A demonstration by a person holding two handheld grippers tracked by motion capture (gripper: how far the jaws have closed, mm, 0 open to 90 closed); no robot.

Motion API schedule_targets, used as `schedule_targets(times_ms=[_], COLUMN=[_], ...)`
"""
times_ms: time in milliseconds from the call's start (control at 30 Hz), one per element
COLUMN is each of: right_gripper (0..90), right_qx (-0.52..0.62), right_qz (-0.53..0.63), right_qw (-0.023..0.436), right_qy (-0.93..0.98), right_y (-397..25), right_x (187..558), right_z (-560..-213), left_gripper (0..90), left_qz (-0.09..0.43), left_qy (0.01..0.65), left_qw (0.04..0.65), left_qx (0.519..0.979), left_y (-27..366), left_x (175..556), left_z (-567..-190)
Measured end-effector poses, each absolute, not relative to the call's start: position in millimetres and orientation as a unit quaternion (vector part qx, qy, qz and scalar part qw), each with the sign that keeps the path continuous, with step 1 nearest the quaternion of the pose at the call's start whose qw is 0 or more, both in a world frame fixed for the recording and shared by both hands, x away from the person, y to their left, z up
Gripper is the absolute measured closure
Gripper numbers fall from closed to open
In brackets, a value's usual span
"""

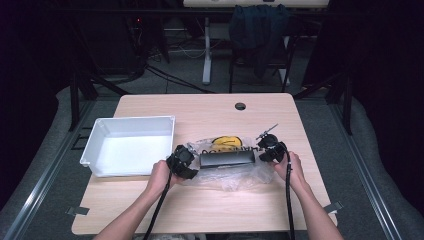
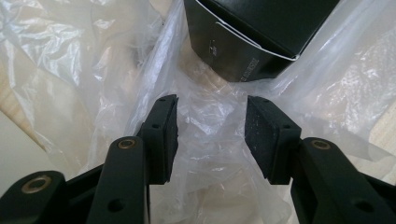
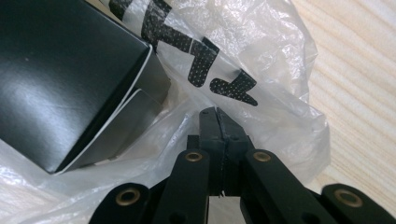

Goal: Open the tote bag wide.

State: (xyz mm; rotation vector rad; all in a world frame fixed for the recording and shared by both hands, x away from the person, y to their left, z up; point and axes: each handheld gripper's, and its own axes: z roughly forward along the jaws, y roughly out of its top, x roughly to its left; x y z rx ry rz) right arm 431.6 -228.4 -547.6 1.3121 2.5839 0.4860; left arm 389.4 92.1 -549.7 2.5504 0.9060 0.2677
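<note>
With the right tool [image 3: 218,122] clamped on the bag [image 3: 261,60], the left tool [image 2: 211,135], its jaws apart, should pinch film only, clear of the box [image 2: 261,32].

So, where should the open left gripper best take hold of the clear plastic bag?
Probably the loose crumpled film between the left gripper's open jaws, below the black box's near end. It bunches up freely there, clear of the box; come straight forward, opposite the right gripper pinching the other end.
</note>
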Motion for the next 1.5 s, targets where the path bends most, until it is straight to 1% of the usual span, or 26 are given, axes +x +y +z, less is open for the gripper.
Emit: schedule_targets(times_ms=[167, 233, 300, 367, 433, 467, 500, 600, 733, 767, 833, 867, 900, 1000, 1067, 1100, 1133, 1200, 1233, 1333, 1433, 1500], right_gripper=[90.0, 90.0, 89.7, 85.0, 80.9, 80.9, 75.9, 69.1, 59.2, 59.2, 51.4, 48.9, 48.9, 40.8, 37.8, 37.8, 33.7, 29.4, 24.5, 15.9, 14.1, 11.7], right_qx=[0.449, 0.446, 0.445, 0.438, 0.434, 0.434, 0.431, 0.427, 0.423, 0.423, 0.422, 0.424, 0.424, 0.418, 0.415, 0.415, 0.415, 0.411, 0.412, 0.413, 0.412, 0.412], right_qz=[0.167, 0.160, 0.173, 0.173, 0.179, 0.179, 0.188, 0.199, 0.212, 0.212, 0.228, 0.237, 0.237, 0.251, 0.259, 0.259, 0.274, 0.279, 0.283, 0.292, 0.303, 0.307], right_qw=[0.095, 0.081, 0.079, 0.075, 0.079, 0.079, 0.082, 0.088, 0.090, 0.090, 0.090, 0.087, 0.087, 0.087, 0.087, 0.087, 0.083, 0.076, 0.073, 0.068, 0.077, 0.072], right_qy=[0.873, 0.877, 0.875, 0.879, 0.880, 0.880, 0.879, 0.877, 0.876, 0.876, 0.873, 0.869, 0.869, 0.869, 0.868, 0.868, 0.864, 0.864, 0.863, 0.860, 0.856, 0.855], right_y=[-230, -234, -235, -237, -237, -237, -236, -236, -238, -238, -240, -240, -240, -244, -246, -246, -248, -252, -254, -260, -265, -267], right_x=[430, 430, 429, 430, 430, 430, 428, 426, 424, 424, 422, 421, 421, 418, 416, 416, 414, 412, 412, 406, 399, 395], right_z=[-549, -549, -550, -547, -545, -545, -542, -536, -527, -527, -520, -518, -518, -509, -505, -505, -502, -496, -495, -488, -481, -476], left_gripper=[56.1, 56.4, 56.2, 55.1, 51.1, 51.1, 45.6, 40.3, 36.3, 36.3, 32.0, 31.3, 30.2, 27.0, 25.6, 25.6, 23.3, 21.7, 20.9, 18.4, 17.5, 17.4], left_qz=[0.083, 0.076, 0.074, 0.077, 0.081, 0.081, 0.086, 0.093, 0.102, 0.106, 0.104, 0.107, 0.107, 0.105, 0.108, 0.111, 0.108, 0.109, 0.110, 0.107, 0.106, 0.105], left_qy=[0.320, 0.310, 0.306, 0.303, 0.305, 0.306, 0.304, 0.300, 0.294, 0.293, 0.287, 0.285, 0.285, 0.277, 0.274, 0.274, 0.272, 0.272, 0.270, 0.265, 0.257, 0.252], left_qw=[0.206, 0.203, 0.201, 0.204, 0.208, 0.212, 0.218, 0.233, 0.244, 0.246, 0.253, 0.258, 0.258, 0.275, 0.277, 0.279, 0.289, 0.292, 0.300, 0.303, 0.311, 0.313], left_qx=[0.921, 0.926, 0.928, 0.928, 0.926, 0.925, 0.923, 0.920, 0.918, 0.918, 0.918, 0.917, 0.917, 0.915, 0.915, 0.914, 0.912, 0.911, 0.908, 0.909, 0.909, 0.910], left_y=[93, 93, 93, 95, 96, 97, 98, 99, 100, 99, 99, 99, 99, 100, 100, 101, 104, 106, 109, 110, 111, 111], left_x=[388, 383, 381, 380, 380, 380, 378, 376, 374, 373, 372, 371, 371, 369, 369, 369, 370, 371, 372, 373, 374, 374], left_z=[-549, -549, -548, -546, -544, -542, -538, -529, -521, -519, -515, -513, -513, -505, -503, -501, -496, -494, -490, -486, -481, -477])
